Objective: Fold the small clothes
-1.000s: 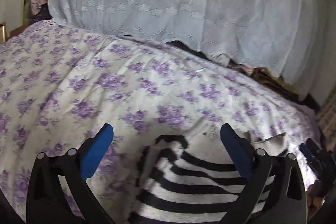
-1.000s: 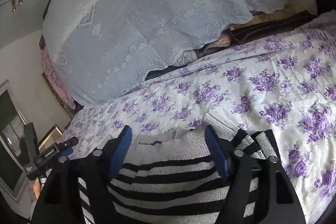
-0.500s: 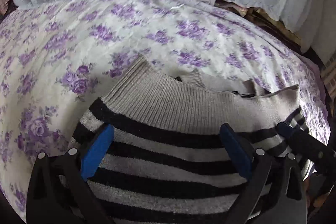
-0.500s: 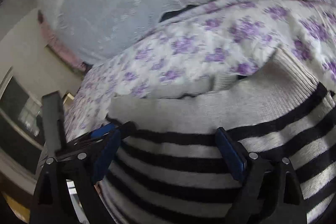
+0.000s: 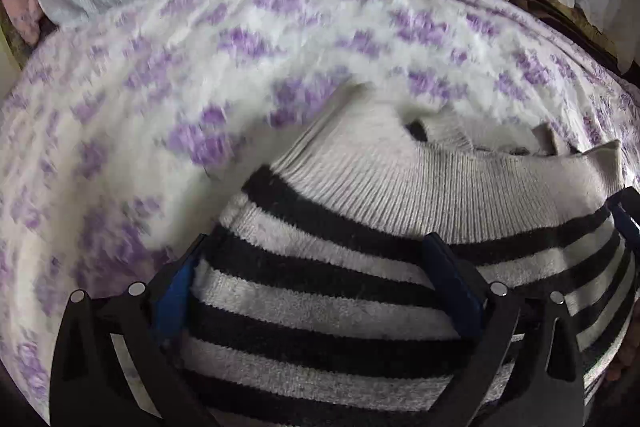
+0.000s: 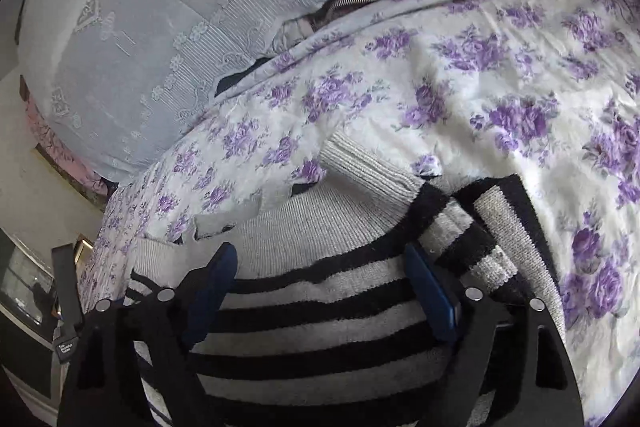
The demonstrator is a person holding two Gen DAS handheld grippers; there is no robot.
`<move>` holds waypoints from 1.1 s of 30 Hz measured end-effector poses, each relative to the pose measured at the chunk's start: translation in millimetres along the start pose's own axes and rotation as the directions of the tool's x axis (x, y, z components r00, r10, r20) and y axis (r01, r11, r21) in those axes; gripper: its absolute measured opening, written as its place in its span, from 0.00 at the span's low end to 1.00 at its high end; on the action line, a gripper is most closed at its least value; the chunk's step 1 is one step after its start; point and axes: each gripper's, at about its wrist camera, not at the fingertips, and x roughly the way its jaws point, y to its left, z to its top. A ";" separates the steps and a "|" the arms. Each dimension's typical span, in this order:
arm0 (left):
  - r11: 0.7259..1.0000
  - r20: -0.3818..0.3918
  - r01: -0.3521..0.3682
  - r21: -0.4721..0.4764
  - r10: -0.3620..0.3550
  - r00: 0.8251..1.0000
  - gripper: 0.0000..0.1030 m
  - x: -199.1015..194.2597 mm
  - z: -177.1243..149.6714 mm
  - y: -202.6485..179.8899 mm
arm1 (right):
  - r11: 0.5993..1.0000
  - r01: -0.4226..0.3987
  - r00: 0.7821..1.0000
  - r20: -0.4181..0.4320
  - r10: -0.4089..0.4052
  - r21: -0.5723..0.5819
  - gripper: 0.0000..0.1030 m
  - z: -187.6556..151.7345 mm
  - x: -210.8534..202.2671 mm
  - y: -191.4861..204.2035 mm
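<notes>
Sweater [image 5: 360, 299], grey knit with black stripes, spread flat on the bed [image 5: 120, 131] and lying beneath and between the fingers of both tools. Left gripper [image 5: 316, 279]: fingers spread wide, blue pads angled steeply down over the striped body, the cloth passing between and under them; the near pad sits at the sweater's edge, just beside the flowered bedsheet, but no pinch on the knit can be made out. Right gripper [image 6: 320, 279]: fingers likewise spread, their gap having just narrowed a little, with the striped panel between them and no pad visibly pressing on it. Ahead of both pairs of fingers lie the plain grey ribbed yoke and the neck opening [image 5: 416, 131]; beyond the right gripper's outer finger a striped sleeve [image 6: 500, 227] lies doubled against the body. Both tools probably stand low and open over the same garment so that each can take one side of it, which a fold calls for; the wide spread suits a thick knit that bunches when gathered. Farther off, past the sweater, a pale lace cover [image 6: 160, 27] drapes a mound at the head of the bed. No basket, box or drawer is visible in either view, so nothing is held in any container; the sweater rests directly on the bedsheet.
</notes>
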 end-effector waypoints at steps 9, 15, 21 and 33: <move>0.982 0.048 0.157 -0.101 -0.152 0.987 0.96 -55.4 -63.2 45.0 | 0.990 0.090 0.988 0.138 -0.074 -0.109 0.95 -54.1 -100.6 16.4; 0.998 0.042 0.058 -0.002 -0.057 0.997 0.96 -60.4 -104.3 29.9 | 0.979 0.134 0.991 0.043 -0.129 -0.153 0.94 -91.3 -102.2 7.9; 0.996 0.125 0.083 -0.030 -0.079 0.989 0.96 -105.9 -114.0 31.2 | 0.974 0.141 0.986 0.112 -0.122 -0.180 0.93 -96.7 -123.7 33.3; 0.992 0.196 -0.033 0.124 0.008 0.980 0.96 -59.1 -85.6 -28.9 | 0.880 0.278 0.956 0.026 -0.291 -0.385 0.97 -94.0 -35.7 81.5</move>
